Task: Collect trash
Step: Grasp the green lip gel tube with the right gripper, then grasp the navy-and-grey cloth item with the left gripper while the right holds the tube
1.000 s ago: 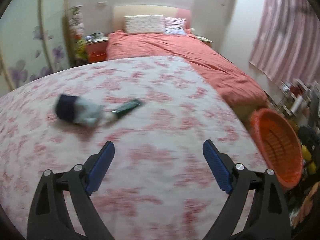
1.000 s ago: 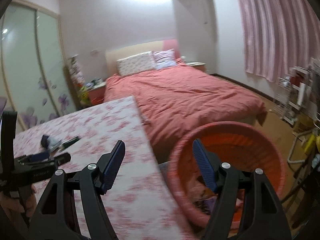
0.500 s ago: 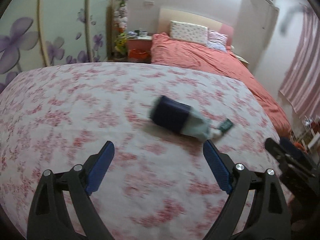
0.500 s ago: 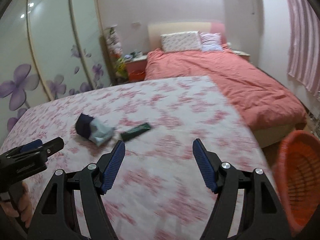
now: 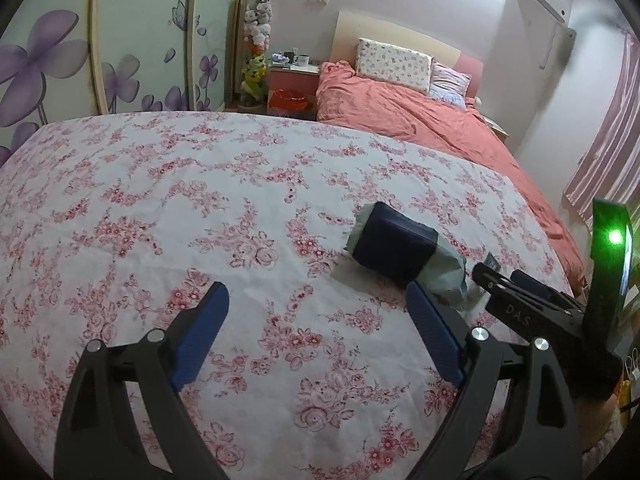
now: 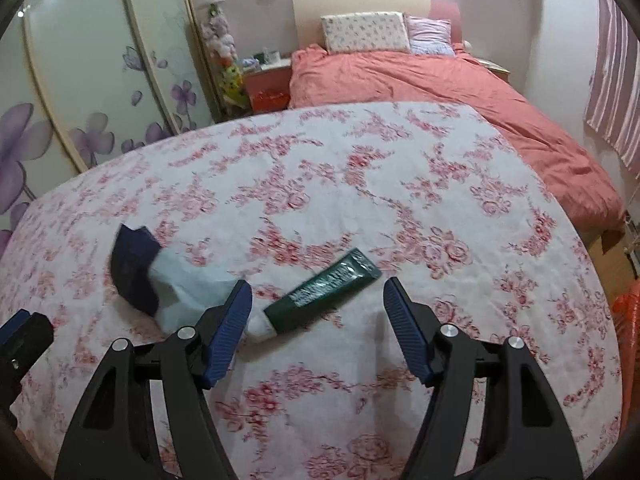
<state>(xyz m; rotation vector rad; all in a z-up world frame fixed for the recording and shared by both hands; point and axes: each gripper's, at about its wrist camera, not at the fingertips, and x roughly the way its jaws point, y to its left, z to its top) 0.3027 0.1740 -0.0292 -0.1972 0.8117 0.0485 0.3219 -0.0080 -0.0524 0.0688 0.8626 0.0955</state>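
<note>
Change: half a second ago the tube (image 6: 335, 291) and the pack (image 6: 160, 282) sat further up in the right wrist view; now both are lower and closer to the right gripper (image 6: 318, 332). In the left wrist view the pack (image 5: 396, 249) has slid from the middle to the right, and the picture is sharper.
Basket: a second ago it filled the right wrist view; now only an orange bit (image 6: 628, 320) shows at the right edge.
Tube: dark green with a white cap, flat on the flowered cloth (image 6: 360, 184). Its long side runs from lower left to upper right. The cap points lower left and the flat end points upper right.
Tube place: just above the gap between the right gripper's blue pads. The cap is just beside the left pad (image 6: 228, 332).
Pack: dark blue box in a pale wrapper, left of the tube, just above the left pad.
Right gripper: spread wide, holding nothing.
Left gripper (image 5: 320, 338): spread wide, holding nothing. The pack is just above its right pad (image 5: 434, 336).
Bed (image 6: 420, 80): red cover, in the upper right of the frame.
</note>
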